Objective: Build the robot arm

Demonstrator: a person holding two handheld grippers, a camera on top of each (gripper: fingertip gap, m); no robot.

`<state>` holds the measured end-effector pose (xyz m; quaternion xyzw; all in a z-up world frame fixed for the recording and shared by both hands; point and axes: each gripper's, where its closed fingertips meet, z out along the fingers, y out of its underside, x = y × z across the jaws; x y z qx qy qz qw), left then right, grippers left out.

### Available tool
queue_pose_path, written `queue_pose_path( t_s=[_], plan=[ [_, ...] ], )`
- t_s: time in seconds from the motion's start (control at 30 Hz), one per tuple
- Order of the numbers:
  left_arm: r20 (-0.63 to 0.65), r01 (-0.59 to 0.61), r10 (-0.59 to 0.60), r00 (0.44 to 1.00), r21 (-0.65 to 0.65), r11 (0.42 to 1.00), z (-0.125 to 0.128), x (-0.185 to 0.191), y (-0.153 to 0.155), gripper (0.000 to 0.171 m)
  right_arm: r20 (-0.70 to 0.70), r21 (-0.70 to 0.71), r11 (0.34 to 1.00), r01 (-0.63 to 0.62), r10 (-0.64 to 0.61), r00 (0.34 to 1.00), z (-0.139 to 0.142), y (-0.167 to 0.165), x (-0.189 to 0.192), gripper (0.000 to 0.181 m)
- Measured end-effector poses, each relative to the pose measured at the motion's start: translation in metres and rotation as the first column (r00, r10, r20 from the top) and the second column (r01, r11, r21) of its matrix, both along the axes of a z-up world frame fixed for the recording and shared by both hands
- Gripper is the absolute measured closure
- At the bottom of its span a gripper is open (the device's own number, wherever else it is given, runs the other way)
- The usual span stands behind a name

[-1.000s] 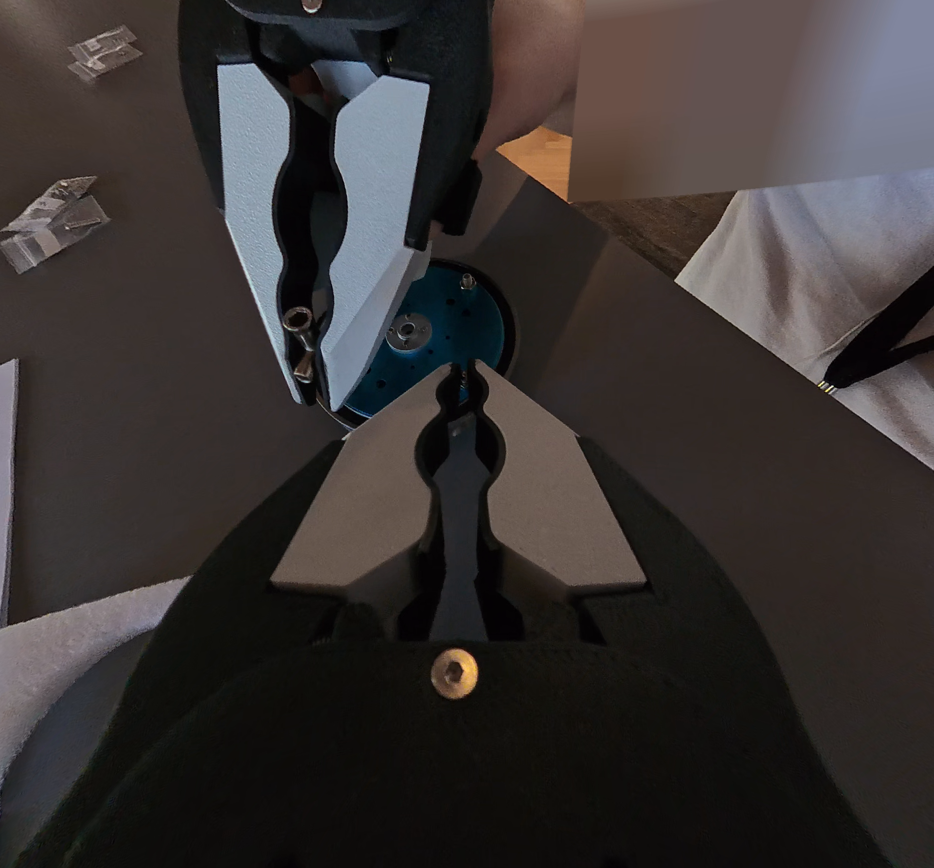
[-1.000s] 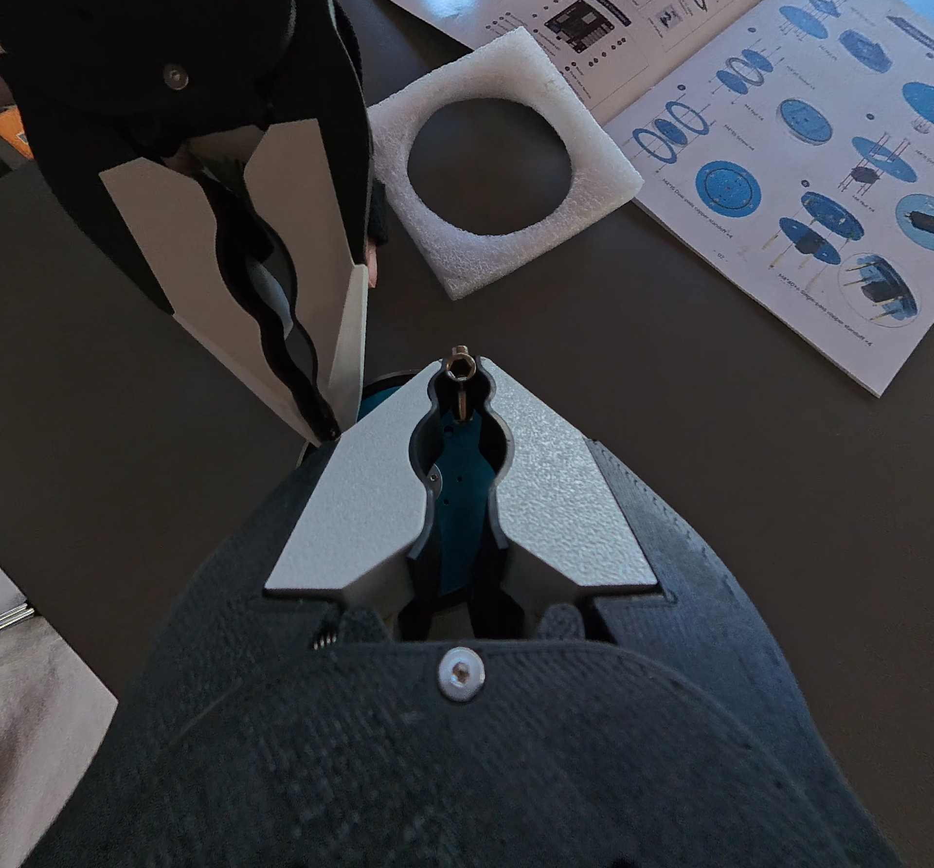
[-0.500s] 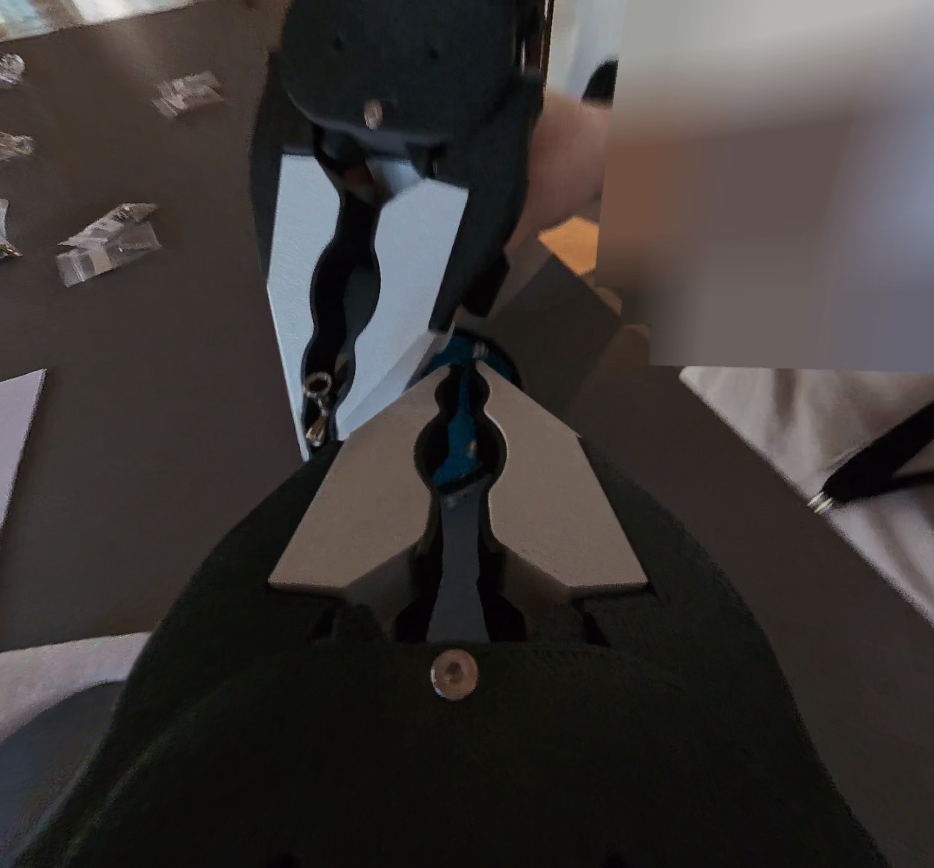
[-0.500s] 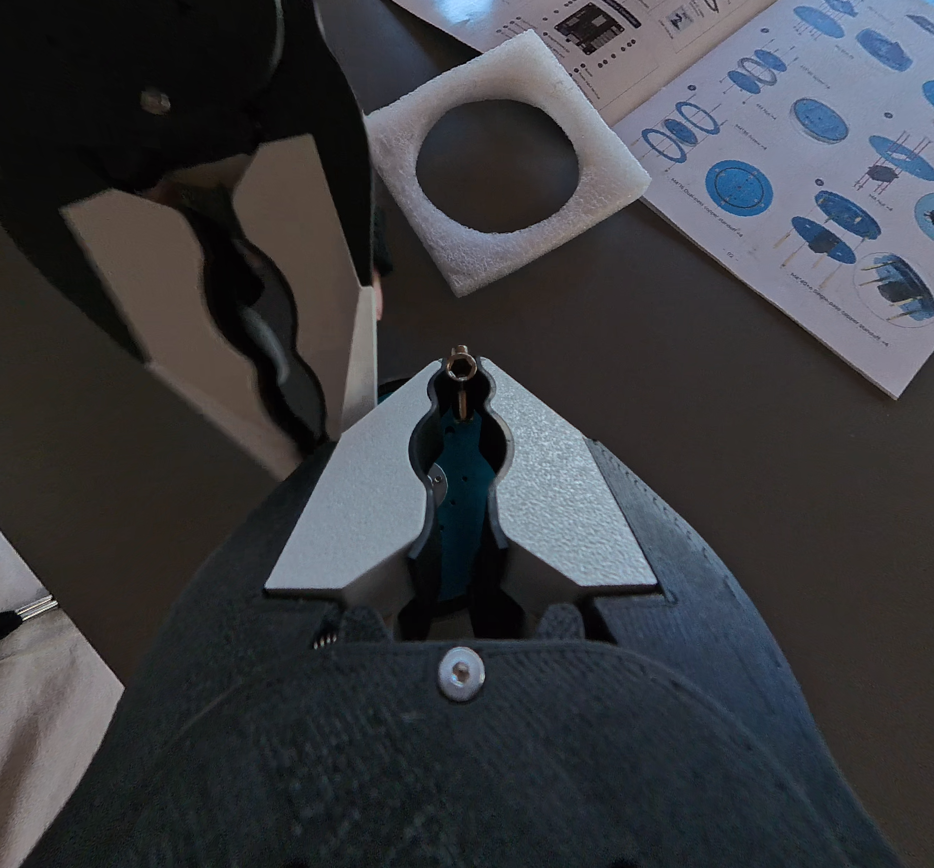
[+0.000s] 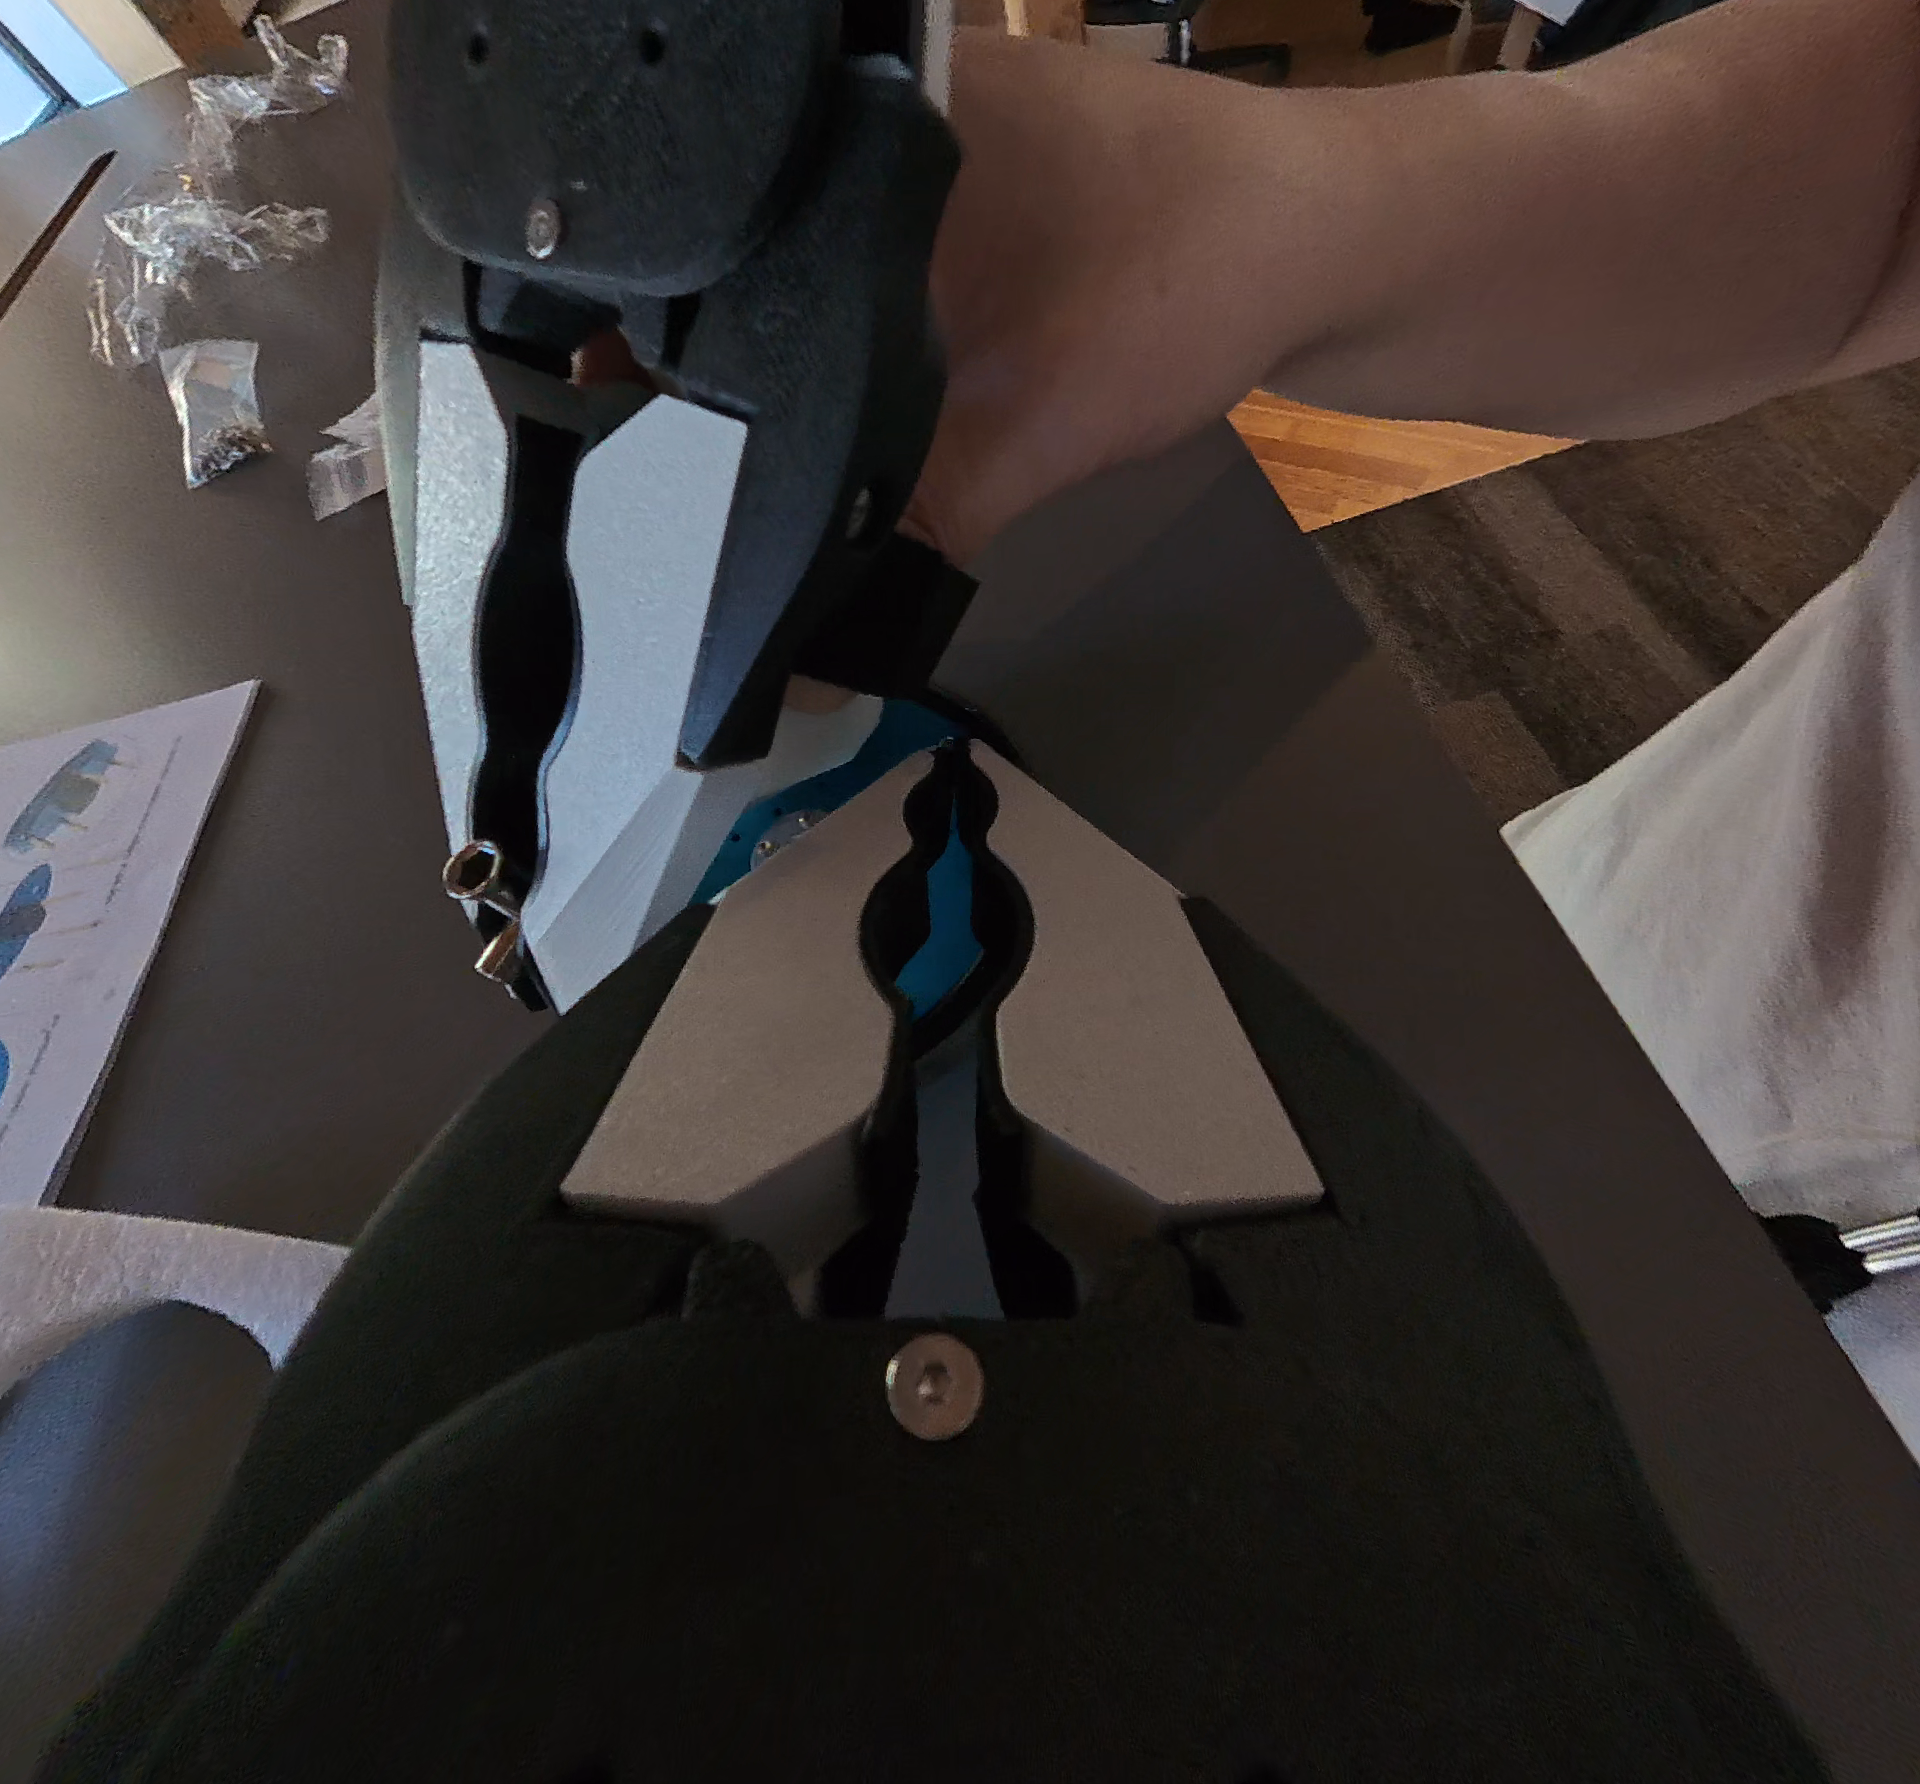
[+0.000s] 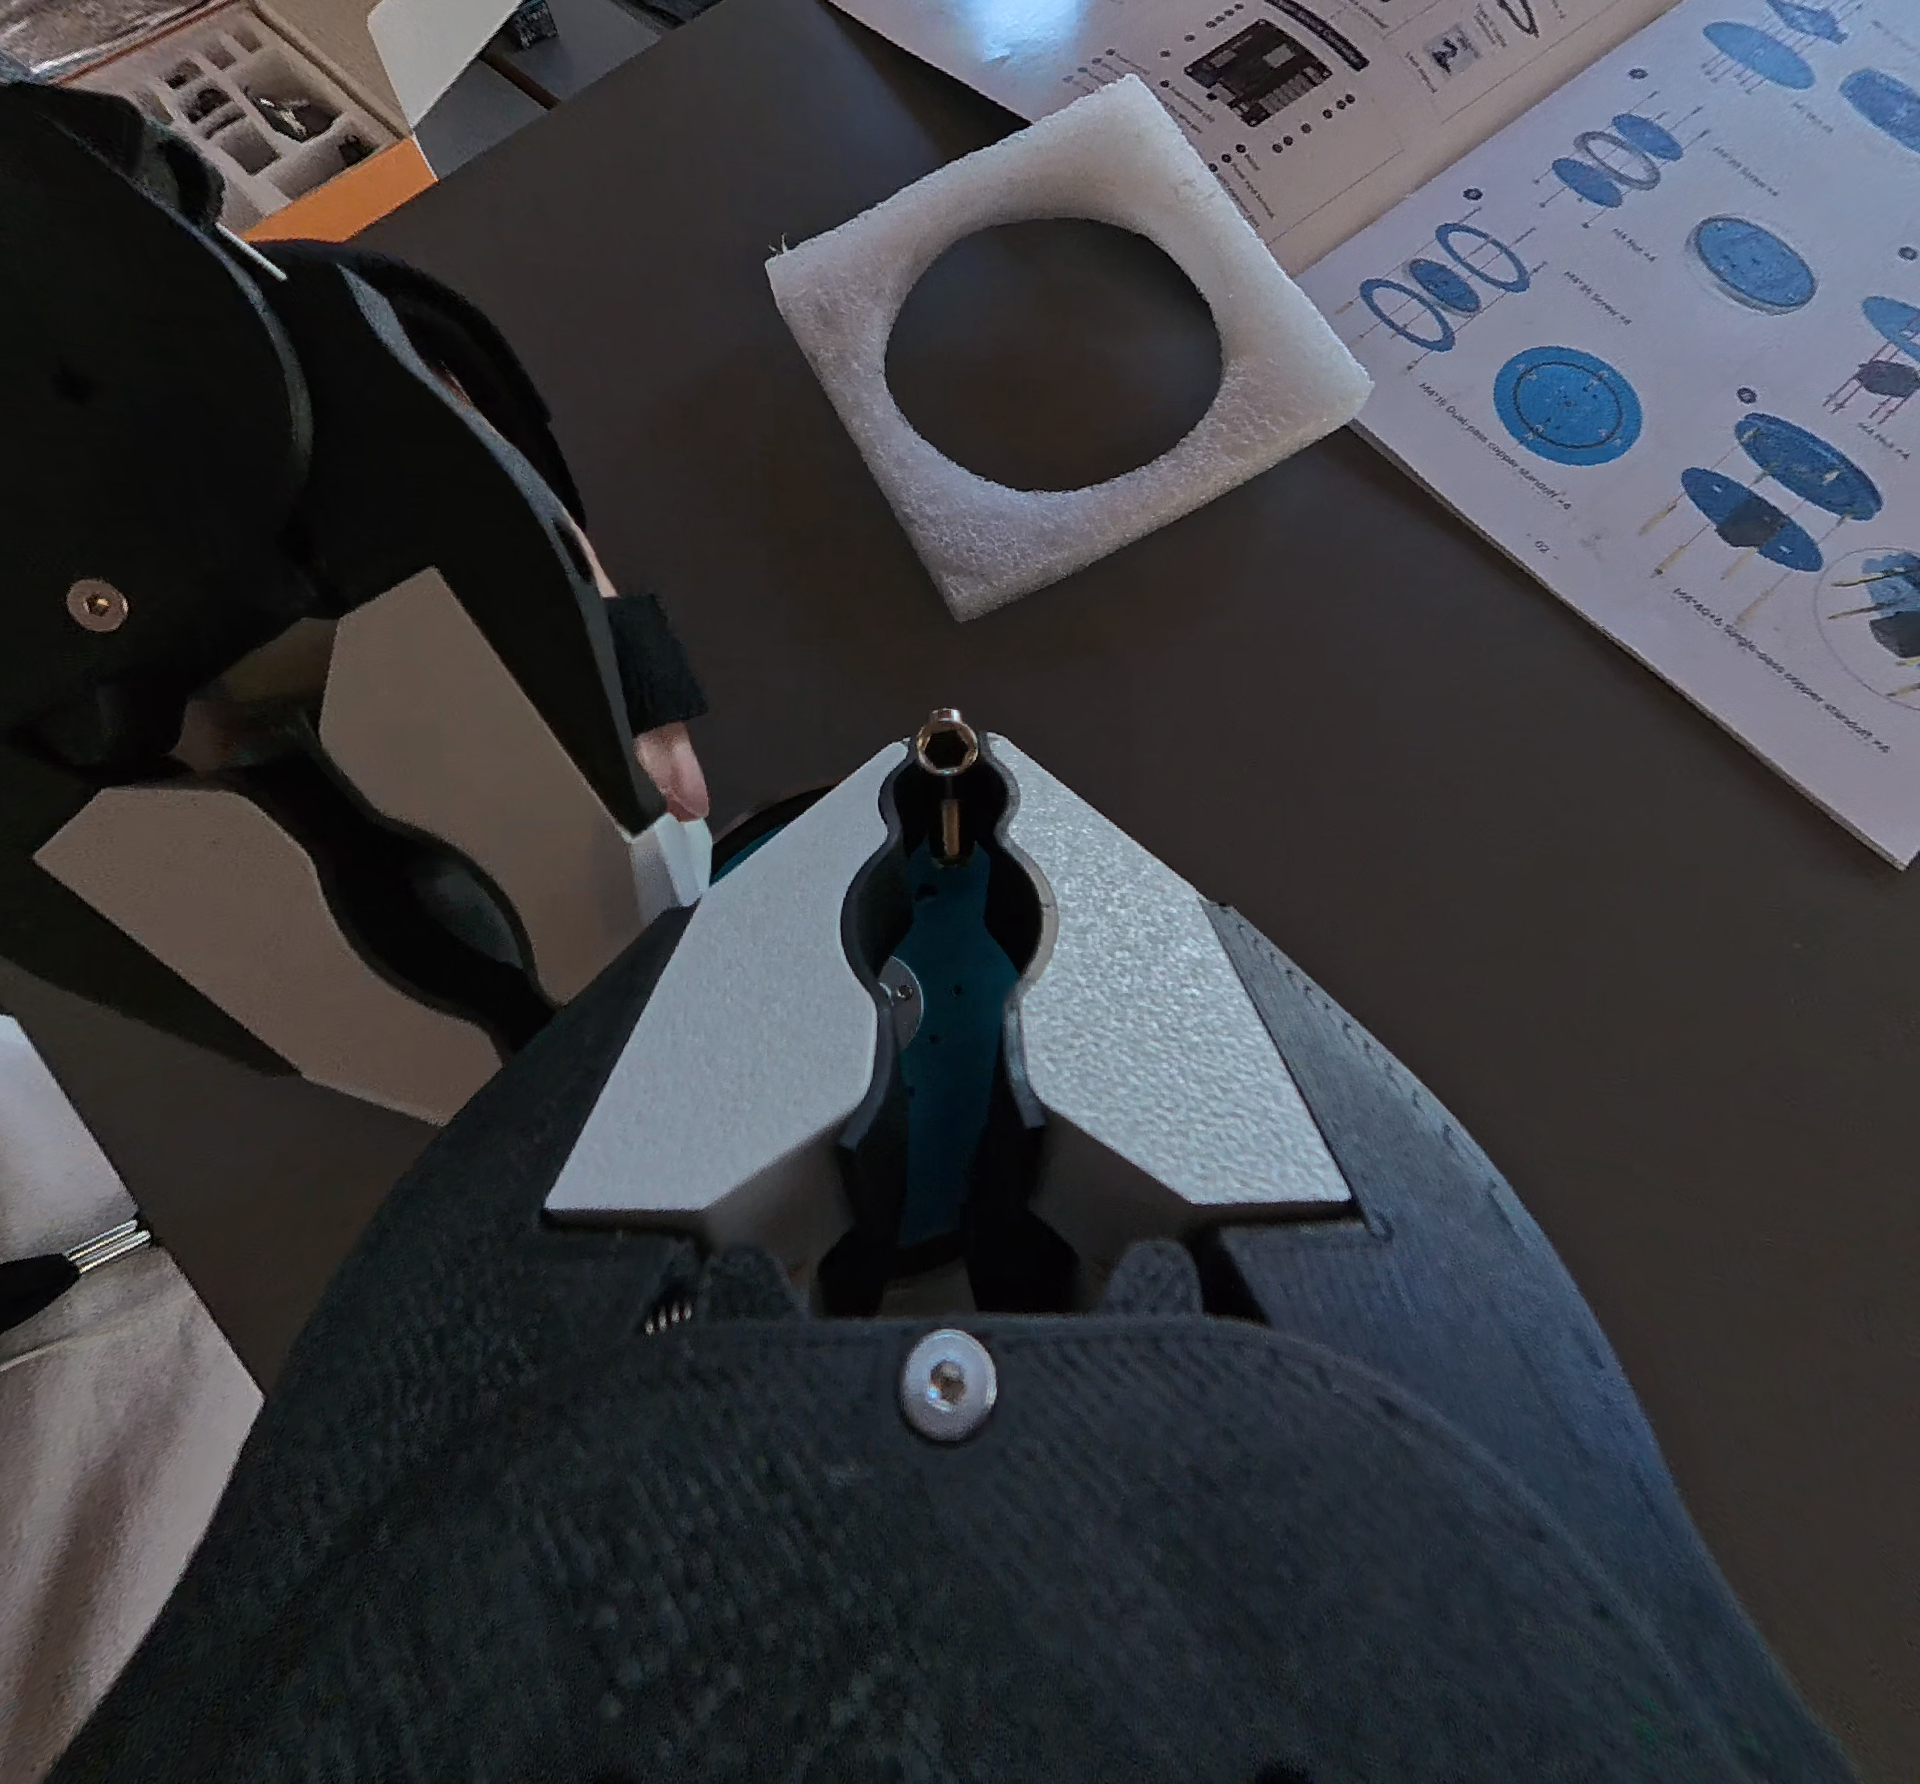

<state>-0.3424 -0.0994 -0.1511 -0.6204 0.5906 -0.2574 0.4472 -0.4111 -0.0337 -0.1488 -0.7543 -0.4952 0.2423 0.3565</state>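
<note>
Pinching small metal screw (image 6: 943,760), right claw (image 6: 948,747) unchanged; left claw (image 5: 951,758), closed empty, lifted beside blue disc (image 5: 800,804) near worktop (image 5: 1299,716) corner.

Black textured tool (image 6: 951,747) bodies, pale grey wavy-edged fingers (image 6: 727,1038), silver screws
</note>
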Motion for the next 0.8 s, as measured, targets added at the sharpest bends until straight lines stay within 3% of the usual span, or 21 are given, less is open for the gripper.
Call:
queue_pose_path(
  t_s=[0.57,0.7,0.77,0.8],
  plan=[
    [-0.043,-0.051,0.05,0.998,-0.025,0.998,-0.003,0.01,0.015,0.171,-0.002,-0.016,1.0,-0.005,0.005,1.0,-0.001,0.008,0.006,0.173],
    [0.085,-0.084,0.087,0.993,-0.044,0.996,0.025,-0.012,0.02,0.171,-0.012,-0.038,0.999,-0.026,0.025,1.0,-0.001,0.008,0.006,0.173],
    [0.158,-0.092,0.1,0.982,-0.058,0.994,0.037,-0.034,0.027,0.16,-0.013,-0.044,0.999,-0.027,0.027,1.0,-0.002,0.008,0.005,0.173],
    [0.159,-0.083,0.093,0.983,-0.073,0.994,0.036,-0.043,0.03,0.142,-0.008,-0.045,0.999,-0.028,0.028,1.0,-0.002,0.009,0.004,0.173]
  ],
)
